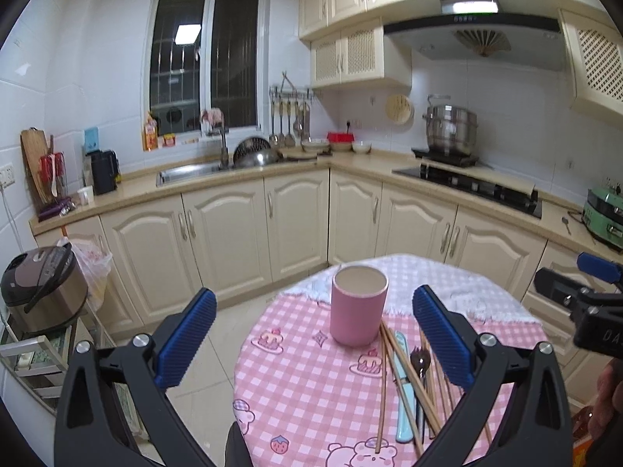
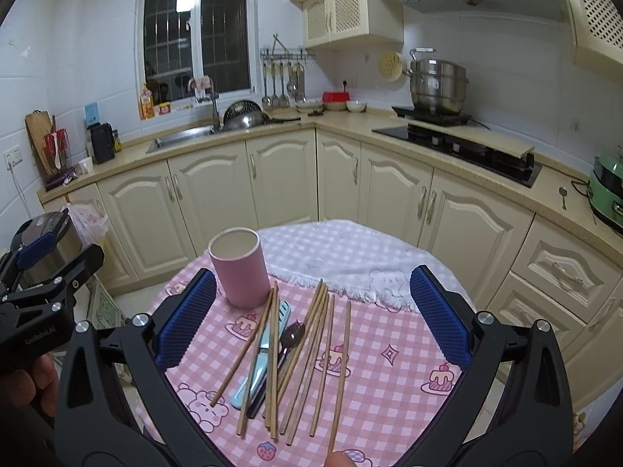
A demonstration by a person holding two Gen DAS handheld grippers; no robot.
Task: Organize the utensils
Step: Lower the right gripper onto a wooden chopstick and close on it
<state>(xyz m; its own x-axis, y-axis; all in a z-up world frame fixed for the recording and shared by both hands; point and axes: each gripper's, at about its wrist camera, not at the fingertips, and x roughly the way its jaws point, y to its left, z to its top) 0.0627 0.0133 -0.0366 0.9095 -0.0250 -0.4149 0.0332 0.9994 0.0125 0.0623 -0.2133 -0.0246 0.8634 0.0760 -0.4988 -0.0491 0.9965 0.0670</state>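
Observation:
A pink cylindrical cup (image 1: 358, 307) (image 2: 239, 268) stands upright and empty on a round table with a pink checked cloth (image 1: 311, 381) (image 2: 389, 369). Beside it lie several wooden chopsticks (image 2: 311, 358) (image 1: 383, 385), a light blue knife (image 2: 259, 362) (image 1: 403, 385) and a dark spoon (image 2: 293, 336) (image 1: 420, 358) in a loose pile. My left gripper (image 1: 315, 334) is open above the table, the cup between its fingers in view. My right gripper (image 2: 313, 315) is open above the utensil pile. Both are empty.
A white checked cloth (image 2: 350, 257) covers the table's far side. Cream kitchen cabinets (image 1: 233, 225), a sink and a stove run behind. A rice cooker (image 1: 43, 288) sits on a low rack at the left. The right gripper shows at the right edge of the left wrist view (image 1: 584, 295).

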